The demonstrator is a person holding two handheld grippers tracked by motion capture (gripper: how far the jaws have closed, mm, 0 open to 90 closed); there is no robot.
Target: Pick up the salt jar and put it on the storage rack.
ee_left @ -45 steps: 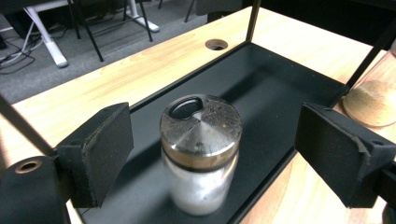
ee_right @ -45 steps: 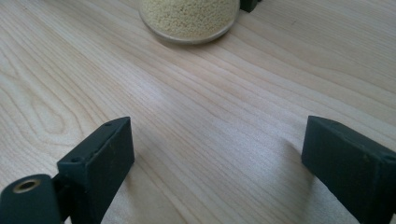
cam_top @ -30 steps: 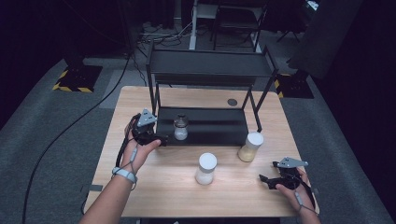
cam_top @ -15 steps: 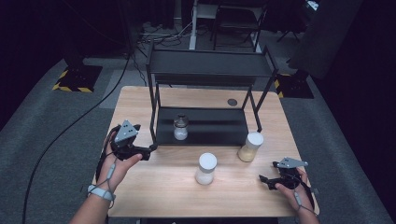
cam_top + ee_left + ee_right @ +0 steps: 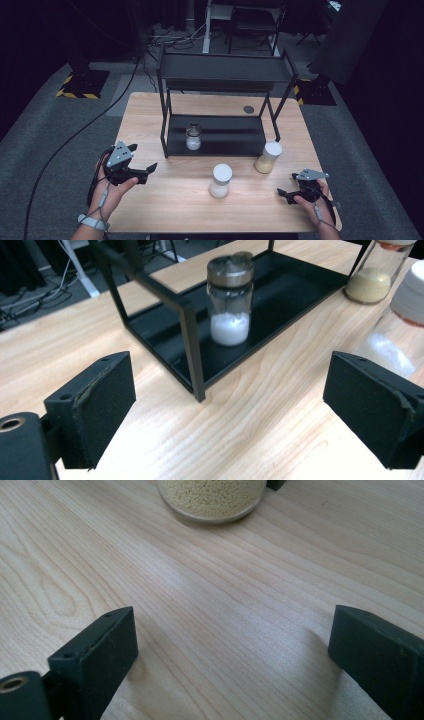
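Note:
A small glass shaker (image 5: pixel 193 136) (image 5: pixel 230 299) with a metal lid and white powder stands on the lower shelf of a black rack (image 5: pixel 220 75) (image 5: pixel 190 335). In front of the rack a white-lidded jar (image 5: pixel 220 180) (image 5: pixel 395 330) of white powder stands on the table. A jar of yellow grains (image 5: pixel 268 157) (image 5: pixel 372 275) (image 5: pixel 212 497) stands by the rack's right leg. My left gripper (image 5: pixel 146 169) (image 5: pixel 230 410) is open over the table's left front, empty, facing the shaker. My right gripper (image 5: pixel 283 194) (image 5: pixel 235 655) rests open and empty at the right front, short of the yellow jar.
The wooden table (image 5: pixel 165 210) has a small dark round disc (image 5: pixel 248 109) behind the rack. The rack's top shelf is bare. Cables and equipment stands lie on the dark floor beyond the table.
My left gripper has drawn back from the rack's left side toward the table's front left, leaving the shaker on the shelf. My right gripper has stayed still.

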